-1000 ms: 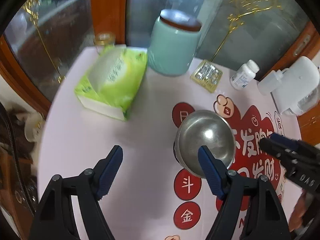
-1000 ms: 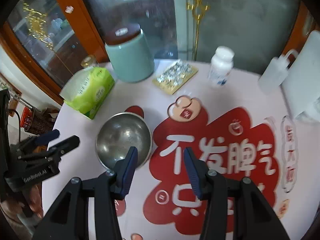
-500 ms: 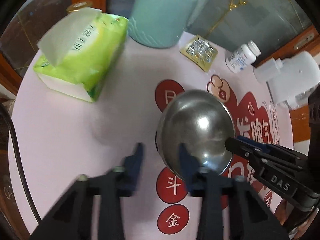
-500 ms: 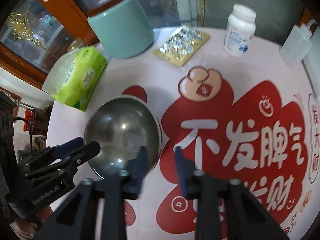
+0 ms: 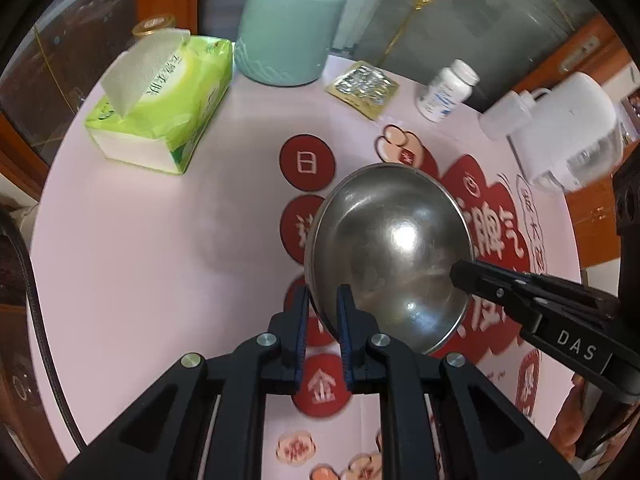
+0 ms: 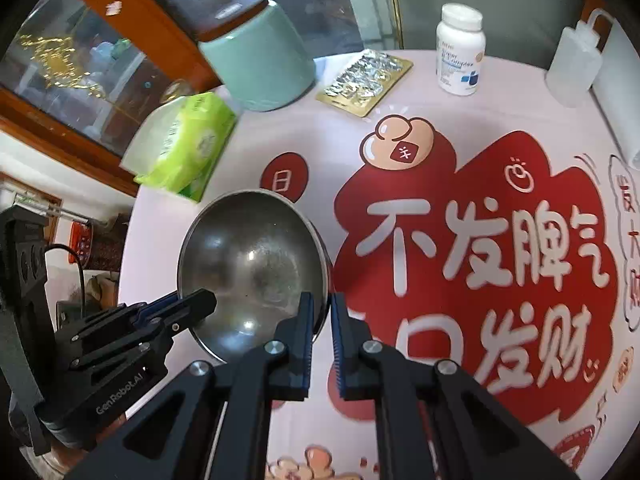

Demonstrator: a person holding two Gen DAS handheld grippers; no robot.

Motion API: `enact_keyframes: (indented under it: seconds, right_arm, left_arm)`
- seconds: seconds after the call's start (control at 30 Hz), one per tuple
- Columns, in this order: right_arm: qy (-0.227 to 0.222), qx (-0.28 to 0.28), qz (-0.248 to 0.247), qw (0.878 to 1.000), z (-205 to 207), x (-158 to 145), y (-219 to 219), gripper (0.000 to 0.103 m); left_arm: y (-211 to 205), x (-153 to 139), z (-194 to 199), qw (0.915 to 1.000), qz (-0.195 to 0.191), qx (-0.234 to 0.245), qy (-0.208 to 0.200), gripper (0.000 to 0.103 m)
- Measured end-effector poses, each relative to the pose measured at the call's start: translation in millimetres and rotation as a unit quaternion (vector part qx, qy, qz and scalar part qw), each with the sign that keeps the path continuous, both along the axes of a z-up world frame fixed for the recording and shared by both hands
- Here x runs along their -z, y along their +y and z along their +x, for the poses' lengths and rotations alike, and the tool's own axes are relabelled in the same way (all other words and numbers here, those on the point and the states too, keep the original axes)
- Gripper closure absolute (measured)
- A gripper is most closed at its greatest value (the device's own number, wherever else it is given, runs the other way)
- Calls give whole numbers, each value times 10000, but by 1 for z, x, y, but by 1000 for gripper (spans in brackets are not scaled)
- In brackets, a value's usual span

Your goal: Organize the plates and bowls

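Steel, and the only dish in sight: a bowl (image 5: pixel 390 256) sits toward the near edge of the pink counter (image 5: pixel 140 248), over the red printed pattern. Both tongs have it by the rim. The left tongs (image 5: pixel 322 312) pinch its near left edge between the blue pads, and the right tongs (image 6: pixel 320 312) pinch the opposite edge the same way, the jaws of each nearly together on the thin metal. Whether the bowl is lifted or resting cannot be told. No plates or other bowls, and no rack or stack, appear in either view, so the organizing looks barely started: this bowl is grasped but not yet placed anywhere.
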State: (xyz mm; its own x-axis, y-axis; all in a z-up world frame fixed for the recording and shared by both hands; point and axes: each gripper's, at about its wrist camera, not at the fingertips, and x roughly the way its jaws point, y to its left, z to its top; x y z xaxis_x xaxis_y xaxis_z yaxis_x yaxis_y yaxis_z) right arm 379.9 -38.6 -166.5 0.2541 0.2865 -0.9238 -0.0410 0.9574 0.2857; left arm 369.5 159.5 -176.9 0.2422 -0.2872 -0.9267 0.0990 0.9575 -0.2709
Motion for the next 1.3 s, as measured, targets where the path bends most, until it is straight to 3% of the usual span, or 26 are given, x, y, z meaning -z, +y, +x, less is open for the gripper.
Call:
enact_keyframes:
  seconds: [0.3,0.7,1.03,1.3]
  right_arm:
    - [-307,-163,116,9993,-85,-60,-11,94]
    - [-480,-337,164,9981,-207,-103,-29,94]
    - [-518,-581,273,9966,-298,-109,-28,94]
    - [-579,-789,295,9948,-348,-101,-25,94]
  left_arm:
    - [-5,-66,-82,9998,-129,36,-177,91]
    - [-27,-132,-216,9989,-92,83,-446,91]
    - [-28,-136,-316,9990,39,-30,-452,91]
    - [-28,-119,-369,9995,89,-82,-304,90]
